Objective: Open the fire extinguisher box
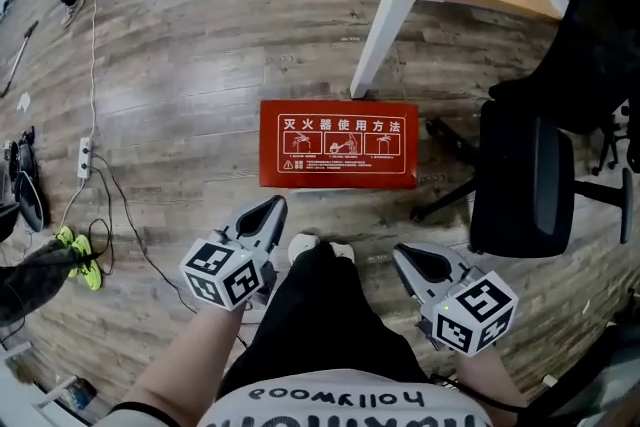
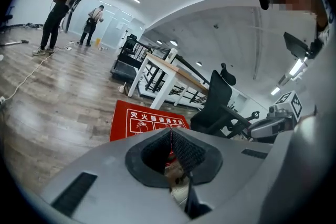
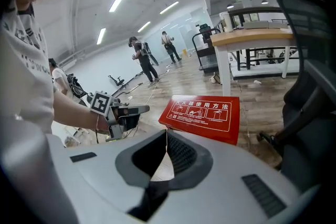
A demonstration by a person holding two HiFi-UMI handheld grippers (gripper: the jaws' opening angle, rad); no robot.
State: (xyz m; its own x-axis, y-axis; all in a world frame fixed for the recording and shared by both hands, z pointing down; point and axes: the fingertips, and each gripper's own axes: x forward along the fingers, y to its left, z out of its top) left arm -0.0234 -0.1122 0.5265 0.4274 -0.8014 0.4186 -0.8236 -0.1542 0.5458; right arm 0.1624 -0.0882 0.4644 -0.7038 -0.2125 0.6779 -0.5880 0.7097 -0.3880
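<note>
Head view is showing the left gripper [image 1: 268, 213] and right gripper [image 1: 405, 257] closed, empty, facing the stiff-looking red rectangular metal box [image 1: 338, 143], its lid edge probably offering the best hold.

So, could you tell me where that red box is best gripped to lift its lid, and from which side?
Probably the lid's near long edge, from the person's side. The red box lies flat, printed lid up, with that edge open to reach; the table leg crowds the far side, the chair the right. No handle or hinge shows, so test gently.
</note>
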